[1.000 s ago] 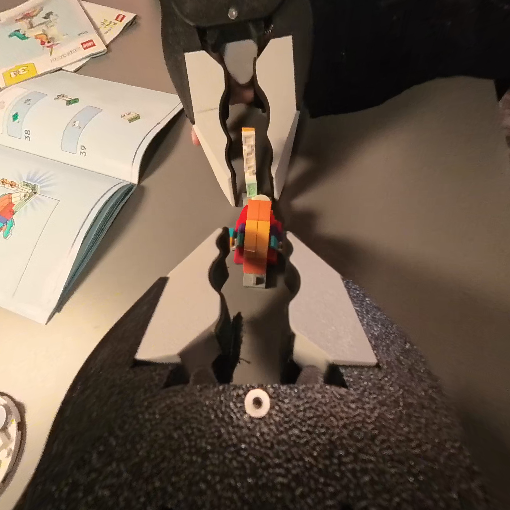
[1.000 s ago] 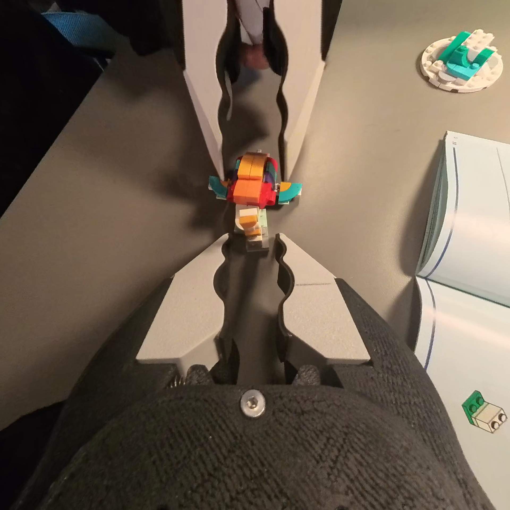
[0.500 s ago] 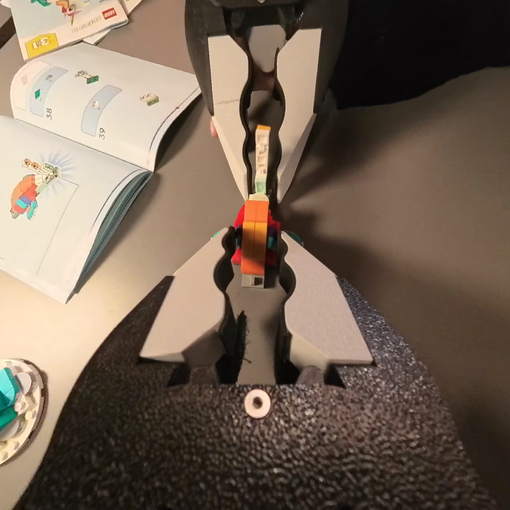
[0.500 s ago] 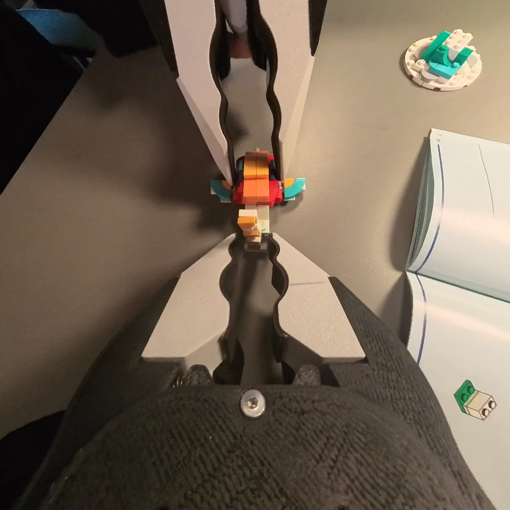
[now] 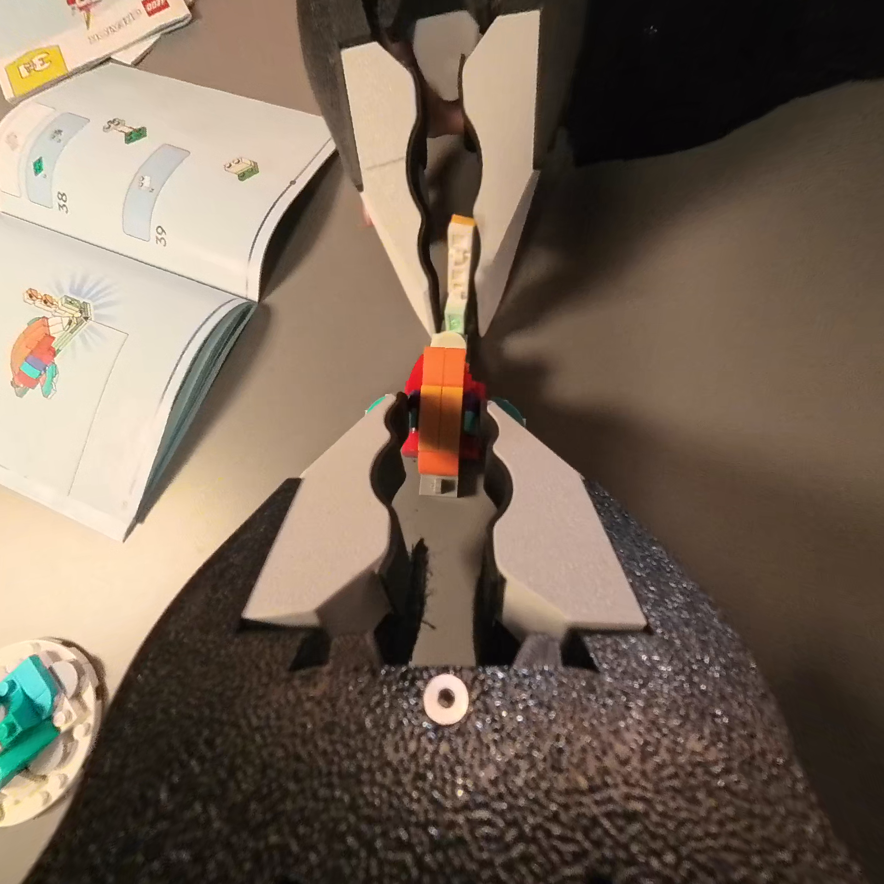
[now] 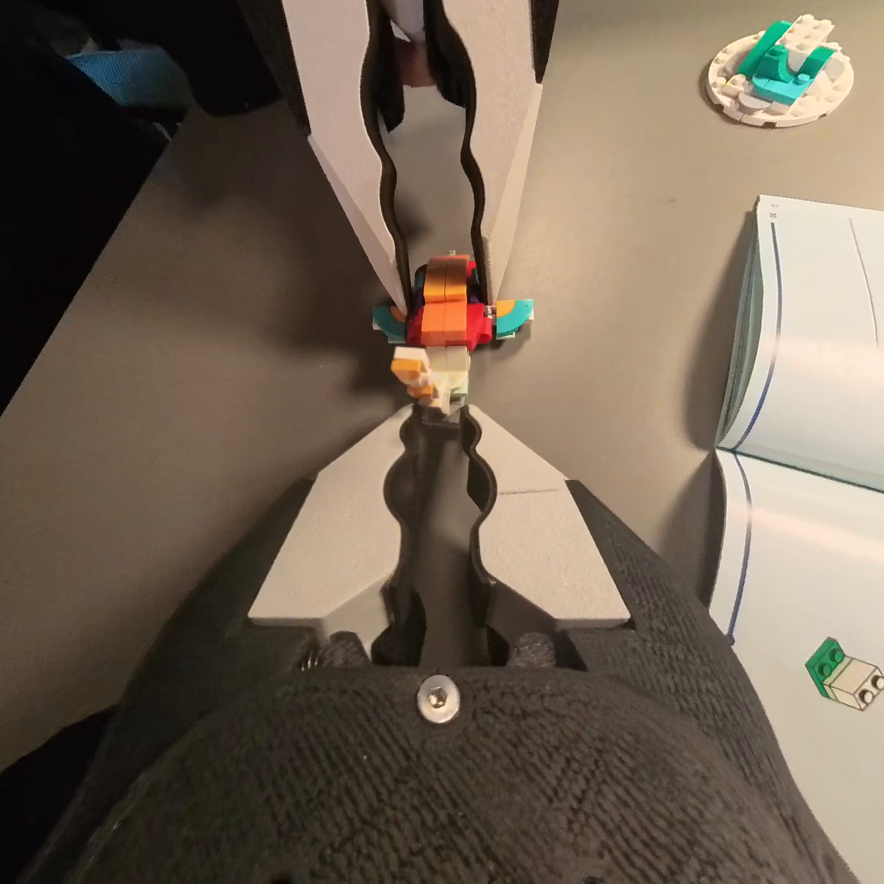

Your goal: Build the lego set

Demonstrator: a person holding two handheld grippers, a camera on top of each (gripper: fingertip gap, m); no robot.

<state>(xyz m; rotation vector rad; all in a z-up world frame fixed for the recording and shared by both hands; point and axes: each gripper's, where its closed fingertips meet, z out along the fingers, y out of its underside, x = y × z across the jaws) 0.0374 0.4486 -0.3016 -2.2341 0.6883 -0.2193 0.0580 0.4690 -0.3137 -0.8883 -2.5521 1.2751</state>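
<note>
**Both grippers closed on one lego model above the table**

The lego model [image 5: 442, 416] was held between the two grippers, which faced each other tip to tip. The orange, red and teal body [image 6: 447, 311] was pinched at its sides by the jaws of the left gripper [image 5: 442, 421]; a teal wing stuck out on either side. The pale neck piece [image 6: 440, 378], white and light green with small orange parts, projected from the body toward the right gripper [image 6: 442, 414], whose jaws were pressed onto its end. In the left wrist view the neck piece [image 5: 459, 268] was seen running up between the right gripper's fingers [image 5: 406, 215]. Whether the model touched the grey table [image 5: 693, 335] could not be told.

An open instruction booklet [image 5: 119, 239] lay on the table beside the grippers. A closed booklet [image 5: 95, 38] lay beyond it. A round white base with teal bricks [image 6: 779, 71] sat well apart from the model.
</note>
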